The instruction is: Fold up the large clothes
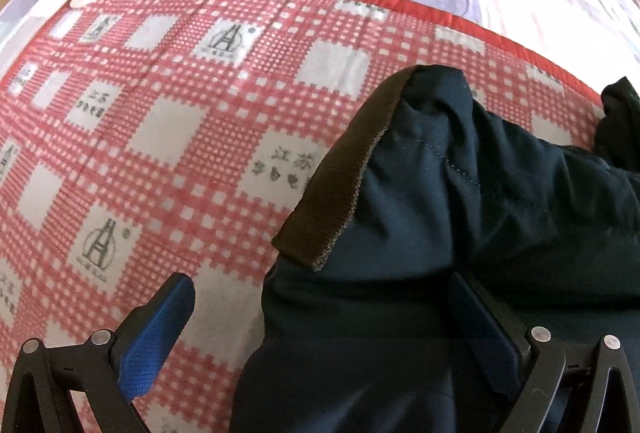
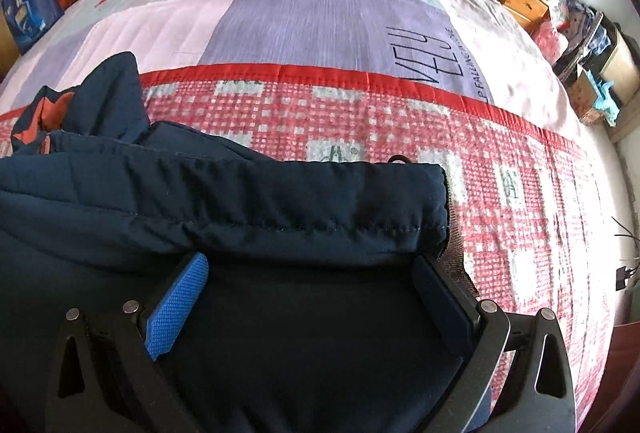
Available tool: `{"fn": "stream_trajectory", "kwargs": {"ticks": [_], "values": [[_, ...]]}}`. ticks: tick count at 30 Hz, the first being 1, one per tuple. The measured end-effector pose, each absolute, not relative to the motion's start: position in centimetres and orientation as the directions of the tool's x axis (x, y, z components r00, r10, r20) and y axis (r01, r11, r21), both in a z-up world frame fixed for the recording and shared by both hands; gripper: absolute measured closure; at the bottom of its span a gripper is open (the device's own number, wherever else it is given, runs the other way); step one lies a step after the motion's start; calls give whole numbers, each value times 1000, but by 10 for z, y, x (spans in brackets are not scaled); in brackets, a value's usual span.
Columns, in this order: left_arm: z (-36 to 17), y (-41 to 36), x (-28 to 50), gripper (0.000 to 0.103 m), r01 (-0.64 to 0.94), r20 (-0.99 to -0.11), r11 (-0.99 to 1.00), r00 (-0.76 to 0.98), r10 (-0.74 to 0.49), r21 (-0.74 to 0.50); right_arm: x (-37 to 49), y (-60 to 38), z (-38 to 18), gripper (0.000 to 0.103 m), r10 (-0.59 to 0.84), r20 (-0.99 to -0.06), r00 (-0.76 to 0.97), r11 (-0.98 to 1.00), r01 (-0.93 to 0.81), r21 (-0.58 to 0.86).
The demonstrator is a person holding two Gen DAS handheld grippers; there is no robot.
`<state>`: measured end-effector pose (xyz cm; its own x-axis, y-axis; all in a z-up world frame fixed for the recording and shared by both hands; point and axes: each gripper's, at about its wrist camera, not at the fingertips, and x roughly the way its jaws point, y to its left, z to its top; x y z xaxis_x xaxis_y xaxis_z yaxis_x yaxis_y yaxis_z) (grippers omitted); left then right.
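Garment: the large navy padded jacket (image 1: 460, 193) lies on the red-and-white checked mat with printed logos (image 1: 160, 121), which is spread over the pastel patchwork bedsheet (image 2: 320, 17) on the bed.
Left gripper (image 1: 320, 329): I have its jaws apart, straddling the jacket's edge; the one blue pad (image 1: 156, 341) is over the bare mat, the other over navy cloth. Nothing is pinched yet.
Brown strip: a brown woven band (image 1: 340, 169) runs along the jacket's raised edge just ahead of my left gripper (a trim or fastening strip, I judge).
Right gripper (image 2: 308, 293): jaws wide apart too, over dark fabric, with a stitched, rolled hem (image 2: 300, 209) lying across just beyond the fingertips.
Why so: I judge both grippers are set at one border of the jacket so I can close on it and carry that side over in a fold.
Orange lining: a patch of orange inner fabric (image 2: 52, 113) shows at the jacket's far end.
Risk: the padding is thick and may slip.
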<state>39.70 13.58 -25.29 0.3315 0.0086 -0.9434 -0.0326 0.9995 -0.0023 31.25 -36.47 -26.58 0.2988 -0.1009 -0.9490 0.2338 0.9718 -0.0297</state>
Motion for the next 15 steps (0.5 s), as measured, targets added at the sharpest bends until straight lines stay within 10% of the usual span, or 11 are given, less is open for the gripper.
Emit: {"fn": "stream_trajectory", "kwargs": {"ticks": [15], "values": [[-262, 136, 393, 0, -39, -927, 997, 372, -43, -62, 307, -367, -274, 0, -80, -935, 347, 969, 249, 10]]}}
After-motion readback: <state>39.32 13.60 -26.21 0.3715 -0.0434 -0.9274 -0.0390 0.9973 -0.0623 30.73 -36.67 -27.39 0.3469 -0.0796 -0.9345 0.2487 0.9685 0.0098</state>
